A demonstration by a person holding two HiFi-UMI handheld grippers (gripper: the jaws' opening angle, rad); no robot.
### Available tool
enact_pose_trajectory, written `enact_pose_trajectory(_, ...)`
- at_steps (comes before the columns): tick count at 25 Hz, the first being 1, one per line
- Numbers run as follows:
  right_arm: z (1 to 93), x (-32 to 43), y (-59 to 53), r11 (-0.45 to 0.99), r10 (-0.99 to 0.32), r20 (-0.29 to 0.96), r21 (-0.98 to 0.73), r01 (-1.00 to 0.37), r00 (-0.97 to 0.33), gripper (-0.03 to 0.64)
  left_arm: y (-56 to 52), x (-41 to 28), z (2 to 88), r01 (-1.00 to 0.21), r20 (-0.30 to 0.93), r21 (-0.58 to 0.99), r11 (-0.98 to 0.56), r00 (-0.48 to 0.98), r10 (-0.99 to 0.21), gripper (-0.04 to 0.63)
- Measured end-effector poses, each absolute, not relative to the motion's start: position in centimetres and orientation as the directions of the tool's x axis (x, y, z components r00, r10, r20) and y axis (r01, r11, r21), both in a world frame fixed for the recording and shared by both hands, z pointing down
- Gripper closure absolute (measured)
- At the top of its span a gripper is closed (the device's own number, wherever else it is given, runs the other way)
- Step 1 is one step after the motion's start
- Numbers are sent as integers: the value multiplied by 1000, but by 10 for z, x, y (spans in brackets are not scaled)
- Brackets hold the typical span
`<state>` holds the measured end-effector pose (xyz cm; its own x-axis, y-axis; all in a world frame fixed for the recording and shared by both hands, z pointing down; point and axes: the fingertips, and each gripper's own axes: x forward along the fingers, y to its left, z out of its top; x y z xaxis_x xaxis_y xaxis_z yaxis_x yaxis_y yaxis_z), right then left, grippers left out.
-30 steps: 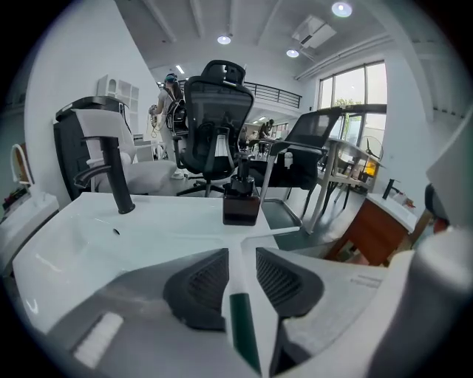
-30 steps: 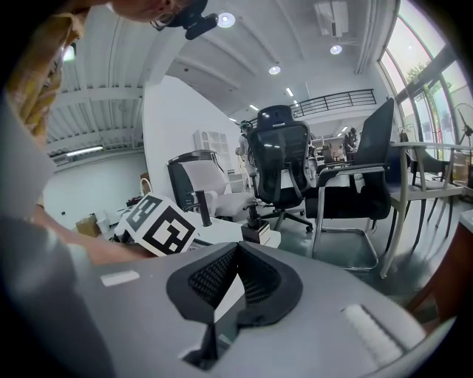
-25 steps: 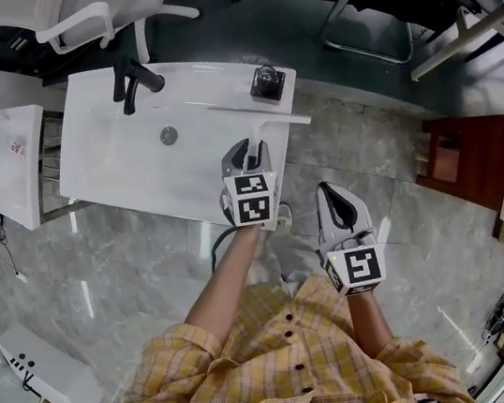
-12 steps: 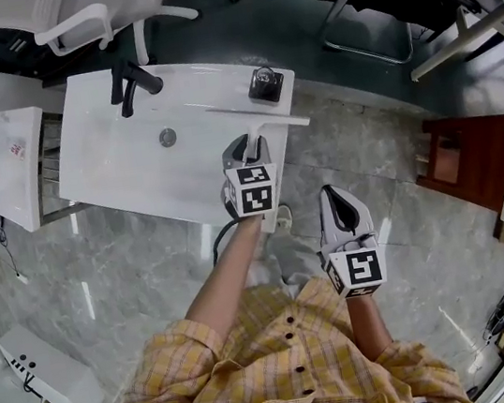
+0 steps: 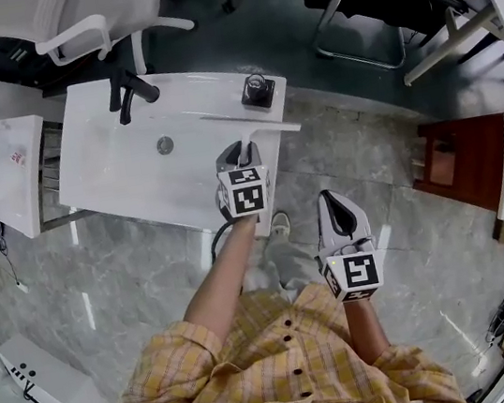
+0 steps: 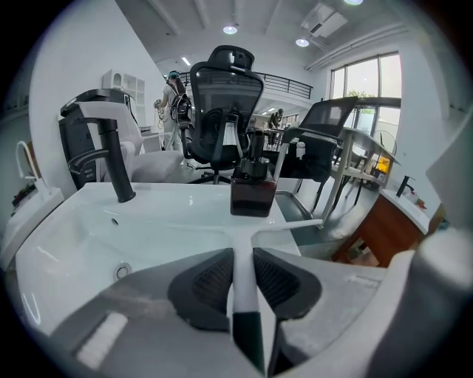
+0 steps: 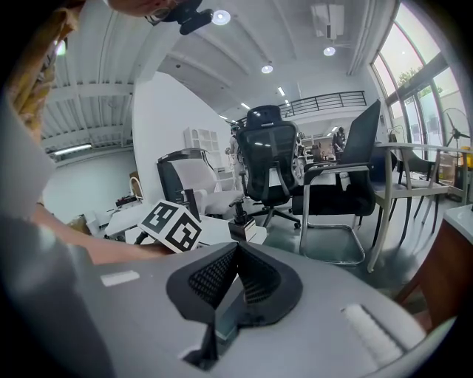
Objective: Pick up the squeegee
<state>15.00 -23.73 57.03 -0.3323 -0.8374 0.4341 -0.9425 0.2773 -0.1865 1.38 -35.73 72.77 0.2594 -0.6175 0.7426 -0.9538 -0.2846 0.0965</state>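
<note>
Closing my left tongs point(image 5: 242, 153) on the squeegee point(image 5: 259, 128), I have just drawn the jaws in until both pads meet its white handle at the near right corner of the washbasin point(image 5: 113, 161). Its long axis runs straight away from me to the blade, which lies crosswise just short of the dark bottle point(image 5: 256, 89). My right tongs point(image 5: 331, 197) hang empty, jaws together, off the right edge, so I judge the lift falls to the left hand.
</note>
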Motion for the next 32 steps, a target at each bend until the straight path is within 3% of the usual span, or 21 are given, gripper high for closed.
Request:
enact_pose_trajectory(15,547,146,-221,282,-861,388,-171,-944,-328,620,-335,14,672,-949,681,90,-303,280,-677,505)
enact_pose_trajectory(32,489,121,-203,314,-890,300,-142,-939,-343,620,-297,3,565,-936,518,92,-341,337,-786,505)
